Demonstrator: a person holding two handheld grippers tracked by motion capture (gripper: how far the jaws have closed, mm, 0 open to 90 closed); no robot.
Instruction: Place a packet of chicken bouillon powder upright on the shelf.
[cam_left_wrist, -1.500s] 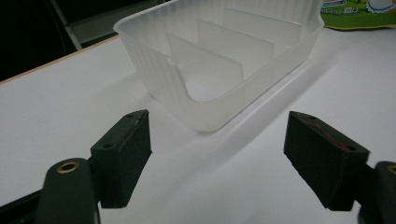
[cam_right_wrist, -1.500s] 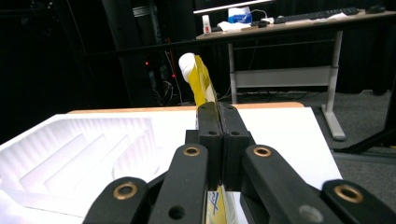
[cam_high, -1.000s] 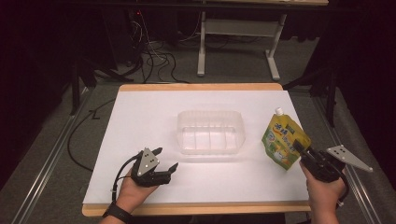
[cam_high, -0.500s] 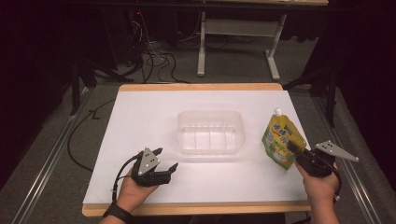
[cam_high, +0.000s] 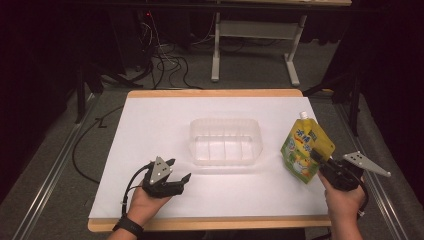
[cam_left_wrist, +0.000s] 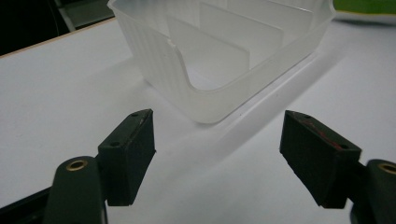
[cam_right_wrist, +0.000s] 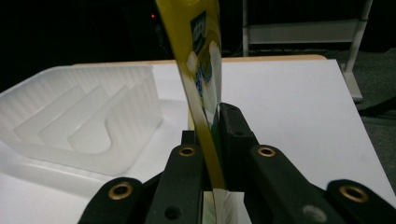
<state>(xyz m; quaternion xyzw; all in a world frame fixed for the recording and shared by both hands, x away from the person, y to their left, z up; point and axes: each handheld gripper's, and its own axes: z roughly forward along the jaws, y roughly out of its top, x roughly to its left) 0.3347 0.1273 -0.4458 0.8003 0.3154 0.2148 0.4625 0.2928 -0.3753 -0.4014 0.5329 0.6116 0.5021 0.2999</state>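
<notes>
The right claw (cam_high: 316, 159) was clamped on the lower right edge of a yellow-green drink pouch (cam_high: 303, 148), its jaws having just closed onto the thin seam; in the right gripper view the pouch (cam_right_wrist: 201, 79) rose edge-on between the two black jaws, pinched tight. The pouch stood upright near the right edge of the white tabletop (cam_high: 150, 130), its white cap uppermost and its printed face turned toward the person's side.

Just left of the pouch, a little apart from it, sat a clear plastic tray (cam_high: 226, 141) near the middle of the tabletop, with low dividers inside; nothing could be seen lying in it. In the right gripper view the tray (cam_right_wrist: 88, 121) lay close on the left of the pouch, with bare white surface between them.

The left claw (cam_high: 176, 174) rested low at the near left of the tabletop, jaws spread wide and holding nothing, having eased slightly inward. In the left gripper view a rounded corner of the tray (cam_left_wrist: 210, 60) stood just ahead of the open jaws, apart from both pads.

Beyond the far edge, cables (cam_high: 165, 60) trailed on the floor beside a white metal frame (cam_high: 255, 35).
</notes>
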